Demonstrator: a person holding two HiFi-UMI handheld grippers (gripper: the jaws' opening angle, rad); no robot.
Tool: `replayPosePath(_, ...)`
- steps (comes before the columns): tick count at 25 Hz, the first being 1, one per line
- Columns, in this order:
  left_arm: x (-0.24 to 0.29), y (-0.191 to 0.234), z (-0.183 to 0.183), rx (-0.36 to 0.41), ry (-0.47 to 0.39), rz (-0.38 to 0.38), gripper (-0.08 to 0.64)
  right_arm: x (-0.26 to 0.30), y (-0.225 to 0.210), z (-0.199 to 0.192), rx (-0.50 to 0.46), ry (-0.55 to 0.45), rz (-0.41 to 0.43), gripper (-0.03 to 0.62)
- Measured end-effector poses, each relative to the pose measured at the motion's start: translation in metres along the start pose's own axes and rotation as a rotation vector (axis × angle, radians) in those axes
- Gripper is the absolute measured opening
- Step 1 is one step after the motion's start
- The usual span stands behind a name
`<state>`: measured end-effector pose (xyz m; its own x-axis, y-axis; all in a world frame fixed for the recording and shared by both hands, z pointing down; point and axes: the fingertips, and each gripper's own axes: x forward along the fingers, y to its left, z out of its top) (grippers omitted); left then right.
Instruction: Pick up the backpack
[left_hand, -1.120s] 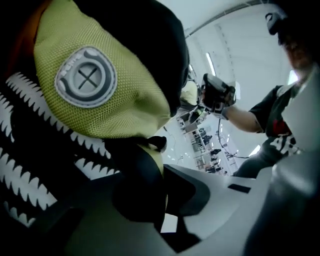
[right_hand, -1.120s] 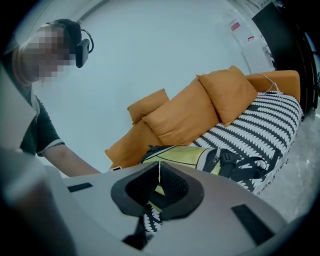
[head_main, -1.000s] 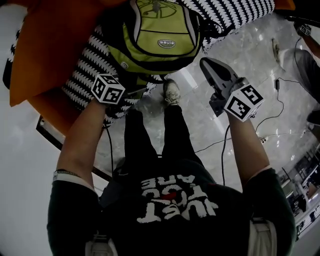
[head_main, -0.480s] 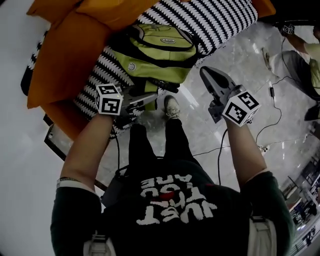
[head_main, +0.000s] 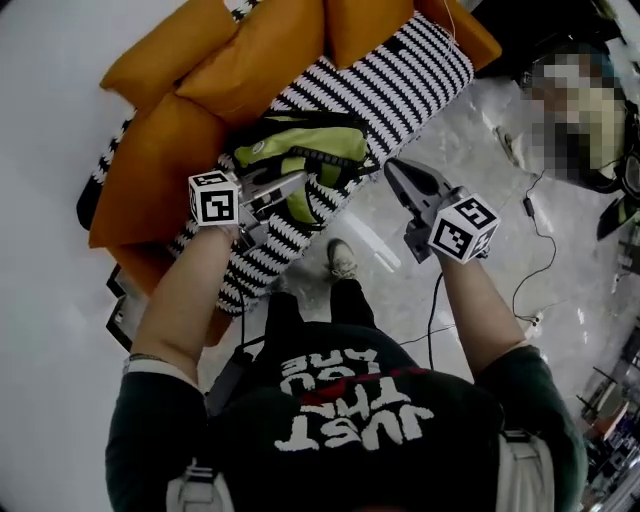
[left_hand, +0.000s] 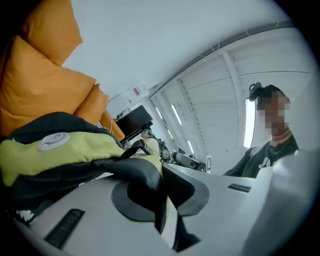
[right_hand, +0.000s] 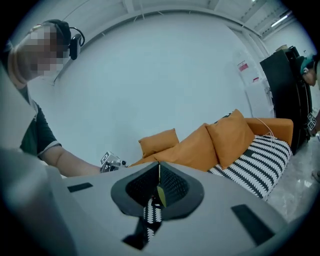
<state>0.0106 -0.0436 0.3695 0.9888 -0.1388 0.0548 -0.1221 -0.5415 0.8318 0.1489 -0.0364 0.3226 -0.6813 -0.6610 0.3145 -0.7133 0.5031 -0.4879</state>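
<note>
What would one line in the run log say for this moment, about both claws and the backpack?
left claw: shut on backpack strap | right claw: shut, empty | backpack: over striped sofa, contact unclear

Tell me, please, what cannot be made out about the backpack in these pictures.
Left gripper view: the left gripper hides the underside of the backpack.
Head view: from above, whether it clears the striped sofa cannot be told.
Right gripper view: the right gripper blocks nearly all of it.
</note>
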Motion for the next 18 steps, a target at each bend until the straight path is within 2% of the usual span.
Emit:
replayPosePath(3, -0.002, -0.008, 0.028, 0.004, -0.041, 0.043, 0.052, -0.012, 0.009, 0.012, -0.011, -0.005, -0.006, 0.031)
replayPosePath(7, -0.004, -0.02, 0.077, 0.051, -0.102, 0.066, 0.052, -0.013, 0.005, 0.04, -0.037, -0.041, -0.037, 0.032)
replayPosePath(12, -0.019, -0.046, 0.113, 0.095, -0.141, 0.112, 0.052, -0.019, 0.009, 0.075, -0.049, -0.073, -0.066, 0.032)
replayPosePath(18, -0.03, -0.118, 0.151, 0.163, -0.2, 0.122, 0.051, -0.039, 0.015, 0.117, -0.06, -0.13, -0.068, 0.032)
